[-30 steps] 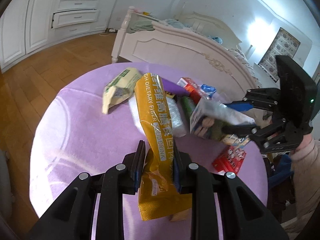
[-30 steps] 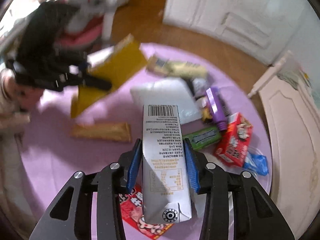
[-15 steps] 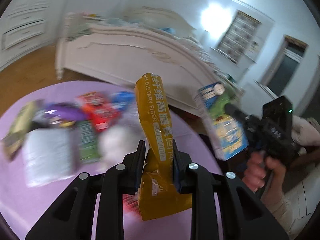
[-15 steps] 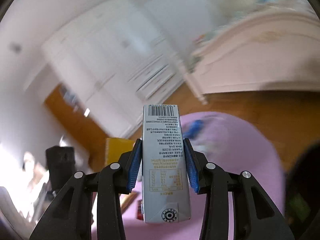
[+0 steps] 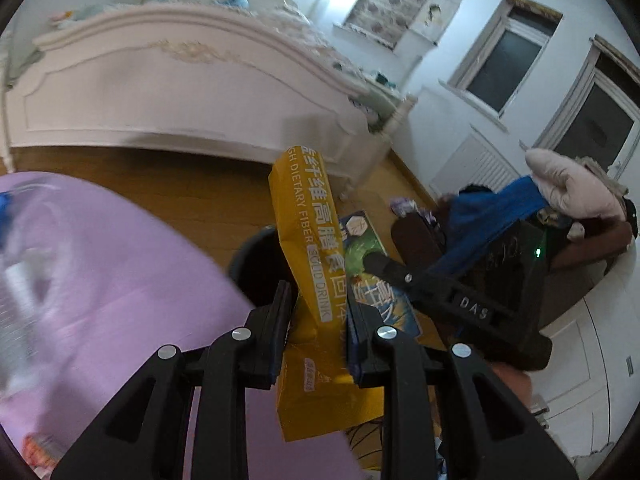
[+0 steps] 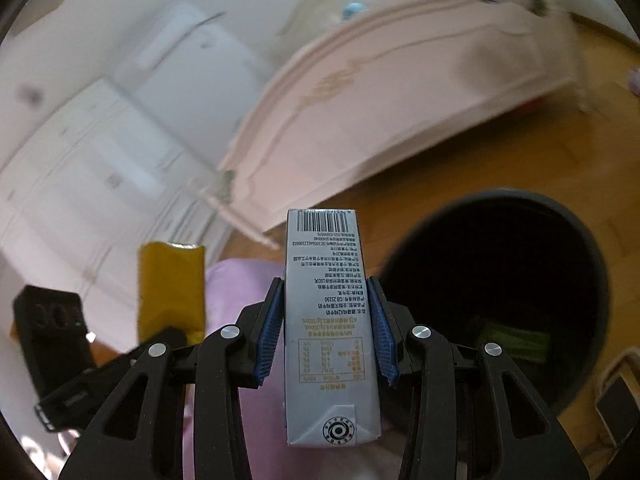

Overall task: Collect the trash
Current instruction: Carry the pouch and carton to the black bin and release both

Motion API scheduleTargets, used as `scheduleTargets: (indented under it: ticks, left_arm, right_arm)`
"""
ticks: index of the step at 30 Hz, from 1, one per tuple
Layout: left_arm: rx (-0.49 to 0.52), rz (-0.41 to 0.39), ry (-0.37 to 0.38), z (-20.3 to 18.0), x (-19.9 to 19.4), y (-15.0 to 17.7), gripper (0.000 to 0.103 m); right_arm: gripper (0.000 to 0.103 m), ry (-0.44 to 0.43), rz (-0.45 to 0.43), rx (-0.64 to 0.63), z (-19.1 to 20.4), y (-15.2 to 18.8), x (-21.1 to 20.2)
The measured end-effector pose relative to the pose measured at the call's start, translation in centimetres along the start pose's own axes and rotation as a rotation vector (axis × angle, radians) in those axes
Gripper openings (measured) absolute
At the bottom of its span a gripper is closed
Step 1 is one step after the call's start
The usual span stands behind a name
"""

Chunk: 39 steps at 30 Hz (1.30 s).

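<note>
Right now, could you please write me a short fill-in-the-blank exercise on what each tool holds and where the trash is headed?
1. The left tool is shut on a ____ drink packet.
2. The right tool grips a grey carton whose ____ is printed at its far end.
3. Beside the purple table stands a dark, round ____ on the wooden floor.
4. Inside it lies a ____ wrapper.

Missing words: yellow; barcode; bin; green

A round surface [image 5: 120, 280] with a soft purple cover has blurry wrappers lying at its left edge. Beside it, a dark round trash bin [image 6: 592, 248] stands on the brown wooden floor [image 5: 192, 196].
</note>
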State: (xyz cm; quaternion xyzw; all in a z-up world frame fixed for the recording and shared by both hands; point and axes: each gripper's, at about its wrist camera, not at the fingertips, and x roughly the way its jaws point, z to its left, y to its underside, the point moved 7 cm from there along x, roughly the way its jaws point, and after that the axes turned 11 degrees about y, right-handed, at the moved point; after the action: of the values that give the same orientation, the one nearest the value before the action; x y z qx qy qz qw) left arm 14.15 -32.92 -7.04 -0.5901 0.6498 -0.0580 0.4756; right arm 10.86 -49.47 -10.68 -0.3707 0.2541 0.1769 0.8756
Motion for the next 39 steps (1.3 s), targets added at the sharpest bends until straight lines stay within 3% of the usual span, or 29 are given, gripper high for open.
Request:
scheduleTargets:
  ticks: [3, 11, 21, 30, 31, 33, 34, 35, 37, 39]
  left_arm:
    - [-0.009, 0.060, -0.001, 0.2, 3.7, -0.6, 0.025]
    - [-0.005, 0.177, -0.022, -0.3, 9.1, -0.4, 0.025]
    - [-0.017, 0.251, -0.045, 0.3, 11.0, 0.6, 0.025]
    - [-0.025, 0.269, -0.066, 0.5, 11.8, 0.3, 0.027]
    - [-0.027, 0.271, -0.065, 0.5, 11.9, 0.2, 0.028]
    - [-0.038, 0.272, -0.068, 0.6, 12.1, 0.2, 0.042]
    - [-0.041, 0.263, -0.075, 0.6, 11.8, 0.2, 0.055]
    - [-0.036, 0.249, -0.079, 0.6, 11.5, 0.0, 0.061]
    - [-0.010, 0.231, -0.089, 0.4, 10.8, -0.1, 0.061]
    - [-0.002, 0.216, -0.083, 0.0, 10.0, -0.2, 0.061]
  right_arm:
    - [0.041, 0.037, 0.005, 0.048, -2.9, -0.2, 0.8]
    - [0.041, 0.099, 0.038, 0.095, -6.8, 0.9, 2.9]
    - [0.041, 0.119, 0.084, 0.108, -8.5, 2.5, 5.1]
    - [0.044, 0.132, 0.103, 0.108, -8.8, 3.5, 5.7]
    - [0.044, 0.134, 0.105, 0.110, -8.9, 3.5, 5.7]
    - [0.044, 0.145, 0.107, 0.108, -8.7, 3.4, 5.8]
    - [0.050, 0.148, 0.108, 0.106, -8.6, 3.6, 5.6]
    - [0.055, 0.152, 0.102, 0.105, -8.6, 3.5, 5.7]
    - [0.066, 0.158, 0.088, 0.106, -8.6, 3.6, 5.2]
    - [0.067, 0.162, 0.084, 0.103, -8.3, 3.6, 4.9]
